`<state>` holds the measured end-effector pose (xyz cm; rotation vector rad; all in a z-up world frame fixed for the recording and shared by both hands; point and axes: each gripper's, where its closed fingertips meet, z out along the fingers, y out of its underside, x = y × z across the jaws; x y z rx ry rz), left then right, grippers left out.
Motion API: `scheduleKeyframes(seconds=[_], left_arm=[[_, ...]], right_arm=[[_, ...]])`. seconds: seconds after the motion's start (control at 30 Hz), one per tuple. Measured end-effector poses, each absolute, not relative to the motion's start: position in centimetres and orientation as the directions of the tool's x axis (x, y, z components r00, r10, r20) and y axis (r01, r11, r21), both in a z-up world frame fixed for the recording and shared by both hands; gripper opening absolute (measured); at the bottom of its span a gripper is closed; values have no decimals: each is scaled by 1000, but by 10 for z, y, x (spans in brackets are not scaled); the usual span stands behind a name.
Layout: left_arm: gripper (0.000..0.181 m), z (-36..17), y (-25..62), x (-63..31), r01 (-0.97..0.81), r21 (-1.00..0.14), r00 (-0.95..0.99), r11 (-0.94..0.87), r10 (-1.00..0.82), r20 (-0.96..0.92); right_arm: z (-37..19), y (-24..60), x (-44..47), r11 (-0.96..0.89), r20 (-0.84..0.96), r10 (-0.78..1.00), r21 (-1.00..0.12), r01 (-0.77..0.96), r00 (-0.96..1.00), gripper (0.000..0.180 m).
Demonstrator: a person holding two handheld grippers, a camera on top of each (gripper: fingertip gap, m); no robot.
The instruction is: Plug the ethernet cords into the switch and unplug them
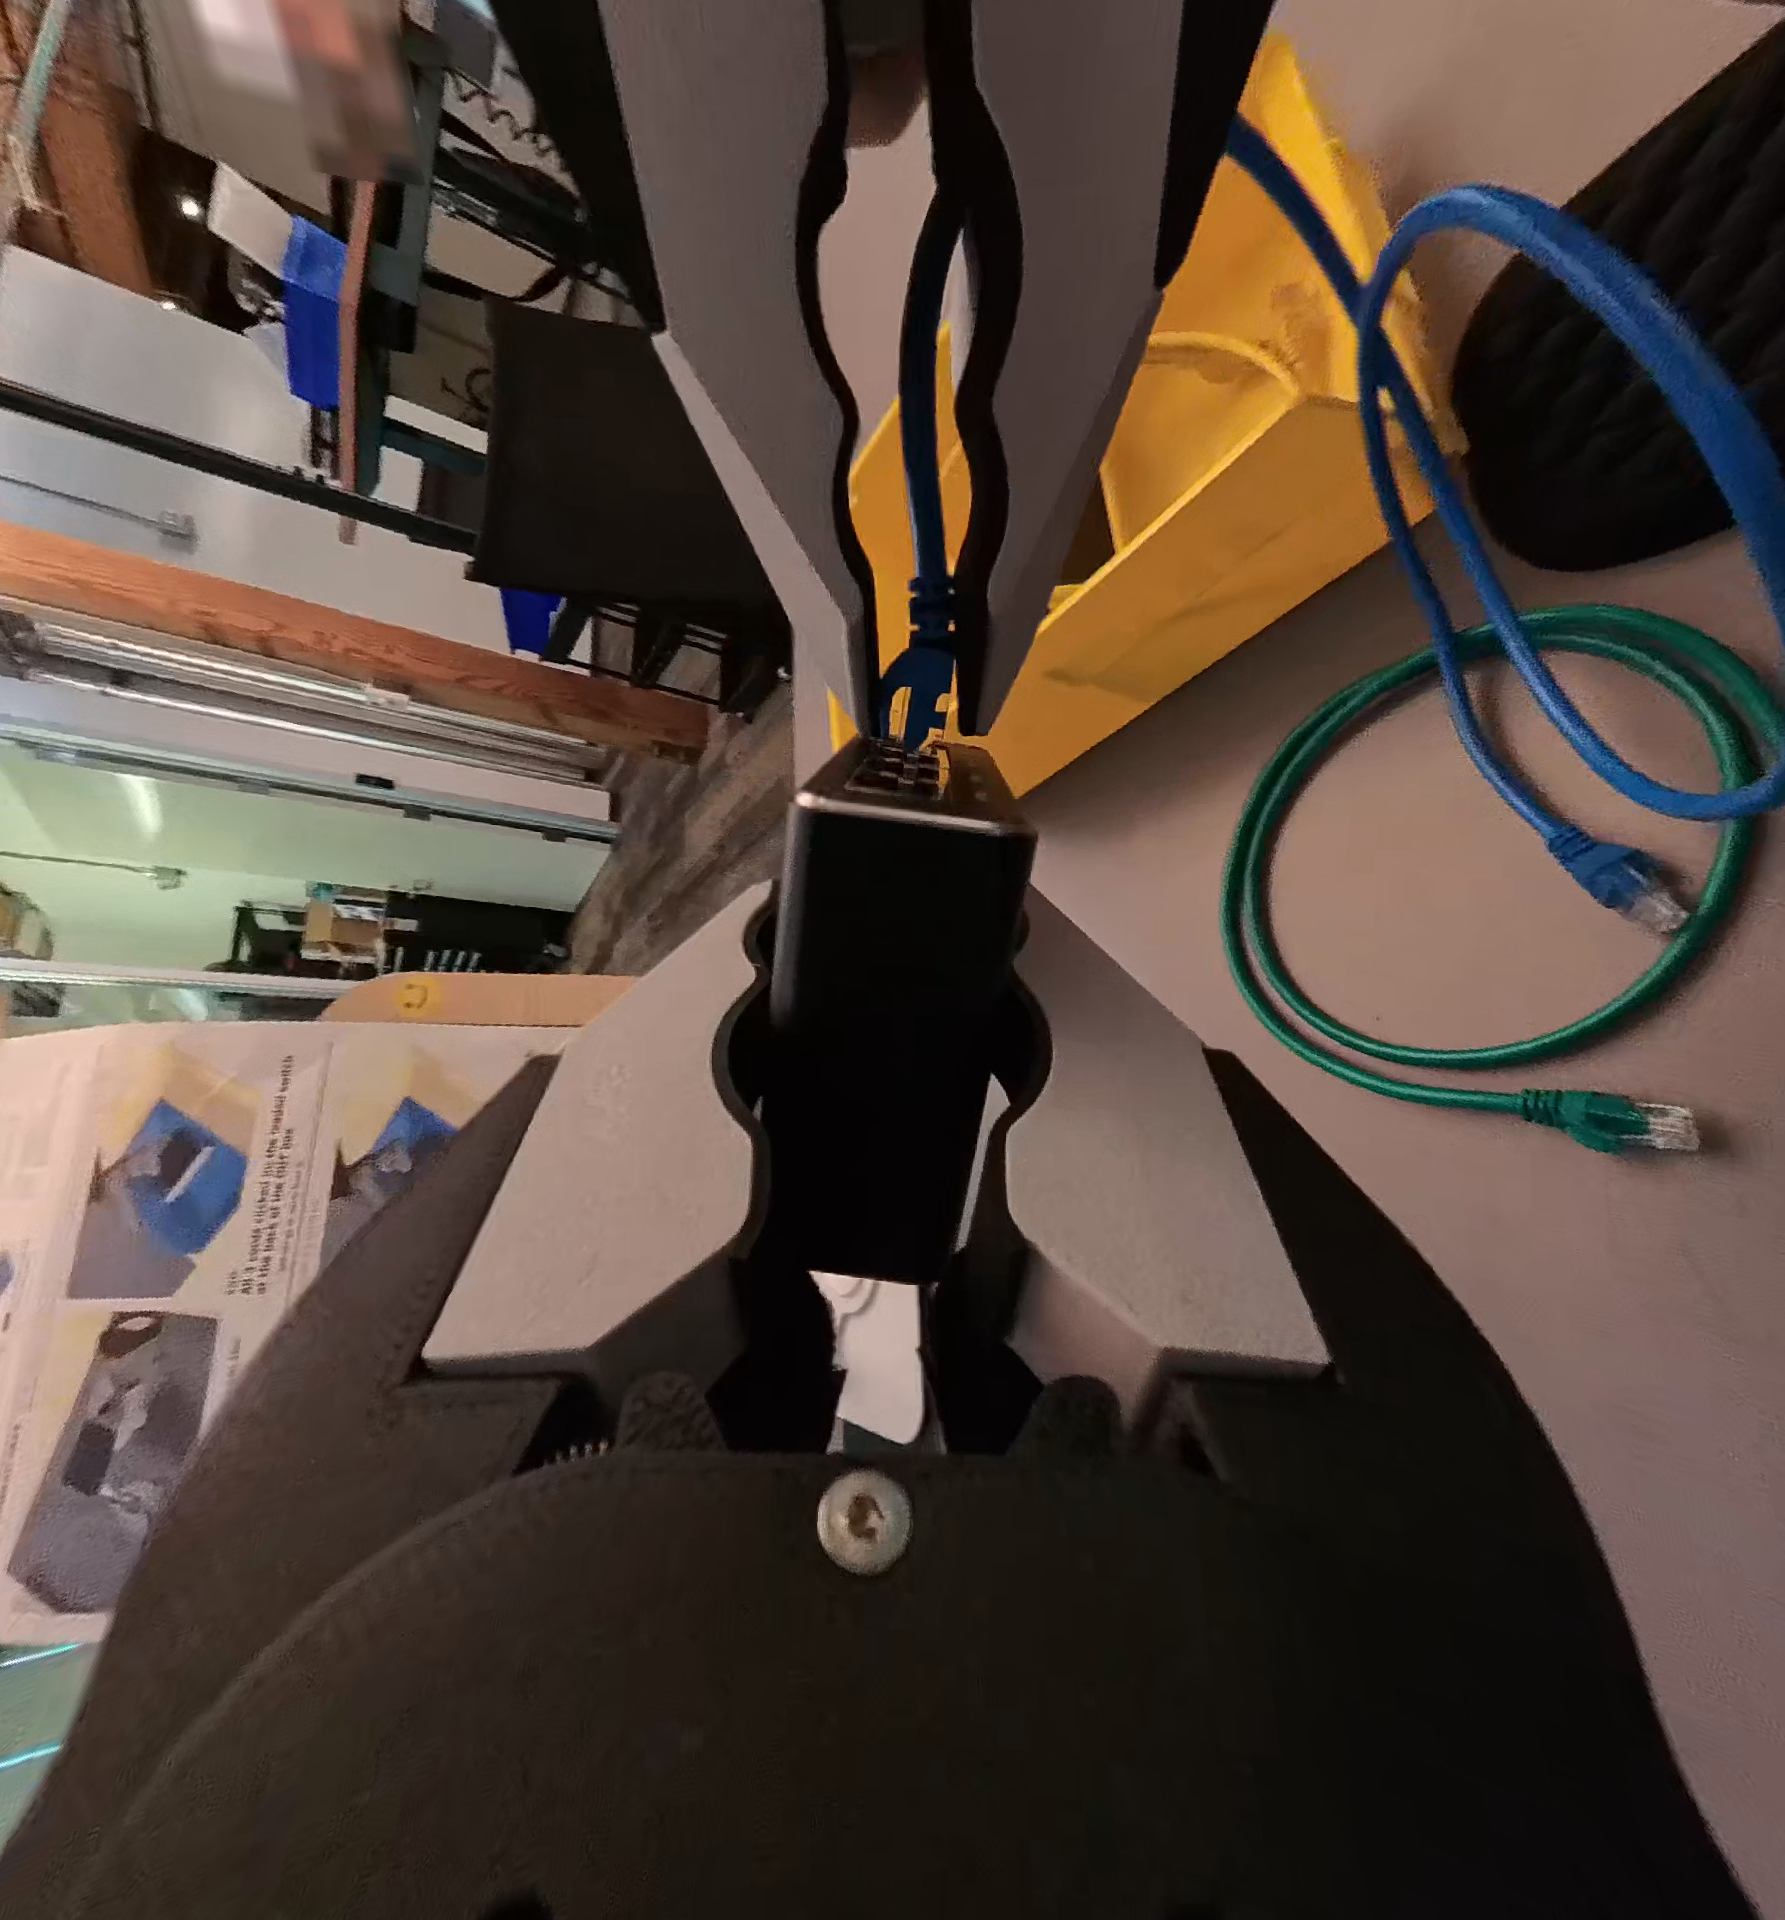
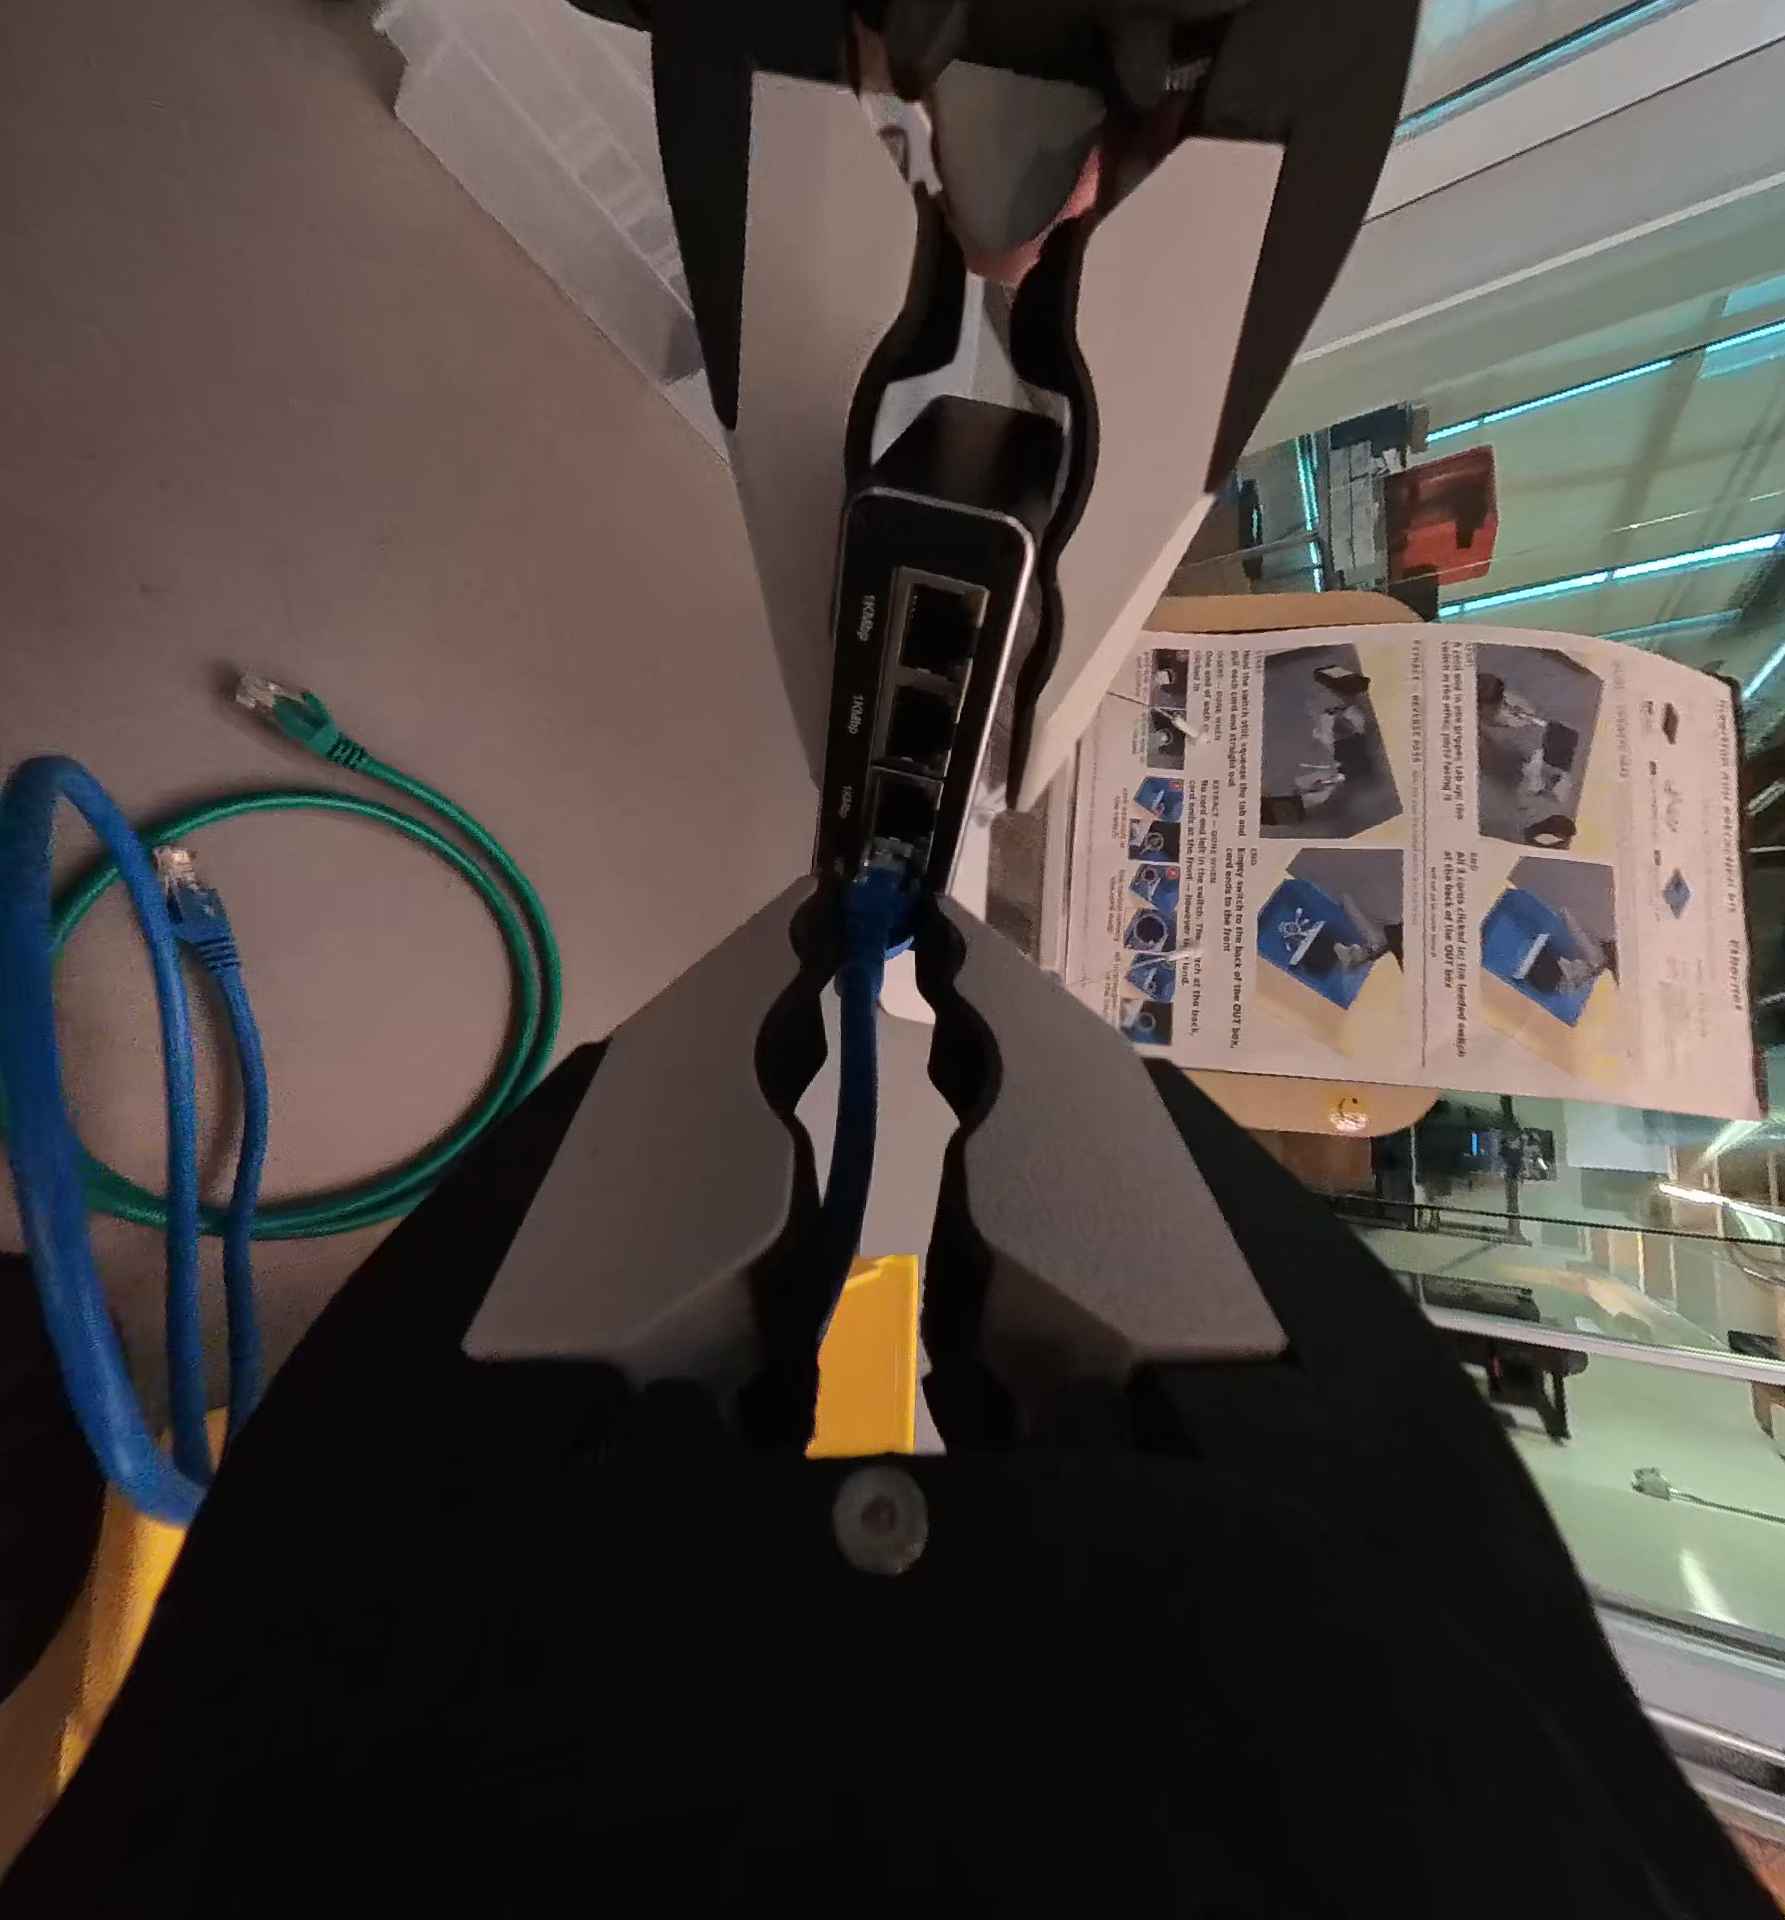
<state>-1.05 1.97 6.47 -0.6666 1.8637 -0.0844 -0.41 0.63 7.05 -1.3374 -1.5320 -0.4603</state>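
Left claw (image 1: pixel 898 1049) clamps the black switch (image 1: pixel 898 1018) above the bench (image 1: pixel 1387 1351); right claw (image 2: pixel 872 914), closed on the blue cord (image 2: pixel 852 1091), meets a port, plugging in. Next: a straight push home.

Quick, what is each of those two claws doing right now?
Left gripper: closed on the black switch.
Right gripper: closed on the blue cord, with its plug at the switch's end port.
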Motion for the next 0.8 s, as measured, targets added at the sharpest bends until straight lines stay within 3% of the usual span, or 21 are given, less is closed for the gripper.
scheduleKeyframes(seconds=[0.53, 0.73, 0.8], left_arm=[[35, 61, 20, -6, -408, -407, -202, 817, -516, -833], [38, 63, 42, 0, -448, -268, -53, 853, -324, -944], [40, 60, 40, 5, -449, -268, -51, 852, -324, -945]], right_arm=[[77, 0, 2, 289, 859, 493, -309, 906, 136, 13], [88, 6, -7, 323, 907, 406, -257, 911, 113, 12], [82, 11, -6, 298, 903, 418, -235, 925, 94, 12]])
